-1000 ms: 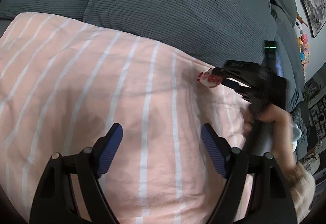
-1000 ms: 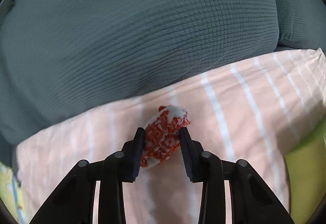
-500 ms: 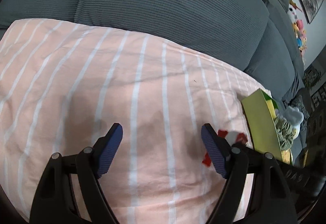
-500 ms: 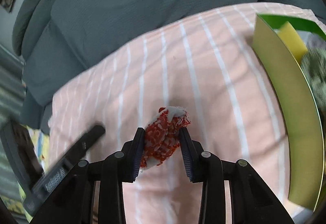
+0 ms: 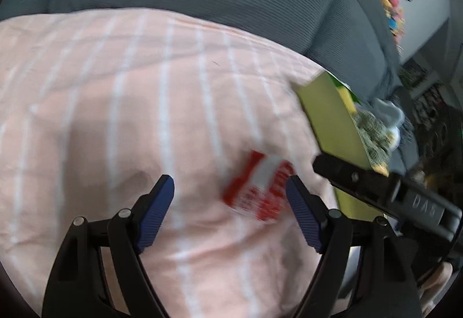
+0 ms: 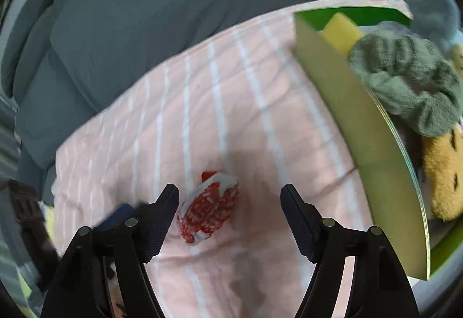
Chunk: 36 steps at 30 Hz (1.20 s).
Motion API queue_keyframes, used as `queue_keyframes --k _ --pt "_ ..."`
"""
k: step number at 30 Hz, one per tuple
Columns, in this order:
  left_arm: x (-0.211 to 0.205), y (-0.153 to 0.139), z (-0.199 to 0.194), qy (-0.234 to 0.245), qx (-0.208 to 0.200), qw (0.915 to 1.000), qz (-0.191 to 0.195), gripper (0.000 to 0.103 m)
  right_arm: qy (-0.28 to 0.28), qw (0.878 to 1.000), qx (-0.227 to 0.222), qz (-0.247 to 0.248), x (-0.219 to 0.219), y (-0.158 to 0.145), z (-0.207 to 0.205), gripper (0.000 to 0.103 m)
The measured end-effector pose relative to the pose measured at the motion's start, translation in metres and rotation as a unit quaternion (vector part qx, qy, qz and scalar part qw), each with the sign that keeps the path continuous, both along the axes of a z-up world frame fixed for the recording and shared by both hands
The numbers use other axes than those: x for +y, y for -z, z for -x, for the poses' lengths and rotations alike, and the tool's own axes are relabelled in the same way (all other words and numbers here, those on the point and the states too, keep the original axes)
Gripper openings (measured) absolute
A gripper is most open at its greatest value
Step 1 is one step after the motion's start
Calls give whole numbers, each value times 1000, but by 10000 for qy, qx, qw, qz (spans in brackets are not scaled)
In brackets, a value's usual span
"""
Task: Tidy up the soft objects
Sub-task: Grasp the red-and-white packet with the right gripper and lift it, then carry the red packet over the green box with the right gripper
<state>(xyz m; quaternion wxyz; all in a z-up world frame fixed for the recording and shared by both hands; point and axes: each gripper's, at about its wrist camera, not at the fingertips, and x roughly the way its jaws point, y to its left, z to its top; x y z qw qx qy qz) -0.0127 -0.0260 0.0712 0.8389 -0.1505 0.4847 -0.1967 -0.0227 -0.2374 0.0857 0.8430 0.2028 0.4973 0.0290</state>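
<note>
A small red-and-white soft object (image 6: 209, 209) lies on the pink striped cloth (image 6: 231, 101). My right gripper (image 6: 228, 196) stands over it with jaws opening. The object sits between them, close to the left finger, and no pad presses on it. In the left wrist view the same object (image 5: 260, 190) is blurred, just inside the right finger of my open left gripper (image 5: 230, 185), which holds nothing. The right gripper's black body (image 5: 376, 190) reaches in from the right. A green box (image 6: 347, 104) of soft things stands right of the object.
The green box (image 5: 330, 127) holds a green knitted cloth (image 6: 405, 80), a yellow sponge (image 6: 341, 28) and an orange plush (image 6: 445, 182). Grey sofa cushions (image 6: 173, 14) rise behind the cloth. Picture frames and small toys (image 5: 390, 5) sit at the far right.
The right gripper carried the red-and-white object from near the cushions toward the green box, then spread its jaws, leaving it on the cloth. The left gripper swung right, bringing the object and box into view.
</note>
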Motion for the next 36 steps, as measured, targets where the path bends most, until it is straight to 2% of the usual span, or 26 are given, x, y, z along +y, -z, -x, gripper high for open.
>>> queue_keyframes --k 3,7,9,11,15,17,19,20,22,24,28,31,36 --pt "-15 4 4 317 108 9994 129 78 65 9996 -86 -272 -10 -1 1 74" --pt "-30 11 6 455 169 9988 -52 77 98 9987 -139 -486 -15 4 -2 73" --pt "-33 17 5 497 253 9984 -25 77 79 9981 -76 -613 -15 9 -5 61" --pt "-37 22 4 515 331 9981 24 74 59 9969 -41 -785 -14 14 -7 57" --pt "-39 29 2 517 408 9978 31 61 21 9953 48 -965 -9 24 -15 53" --pt "-41 31 2 530 383 9979 -12 57 -61 9956 217 -908 0 32 -21 52" --pt "-42 31 4 503 340 9982 -30 48 -156 9964 369 -740 8 38 -24 52" --pt "-42 32 4 476 317 9984 -16 47 -181 9967 435 -653 11 41 -25 52" --pt "-45 33 4 492 300 9983 -24 41 -252 9957 477 -748 16 46 -28 51" --pt "-47 32 5 518 252 9983 3 39 -282 9939 534 -924 16 50 -29 43" --pt "-51 23 9 556 106 9984 -34 38 -292 9947 385 -912 15 42 -23 42" --pt "-56 7 16 619 -147 9980 -52 38 -275 9956 48 -892 11 24 -12 42" --pt "-64 -34 35 722 -865 9936 -110 38 -270 9929 -628 -969 1 -17 8 42"
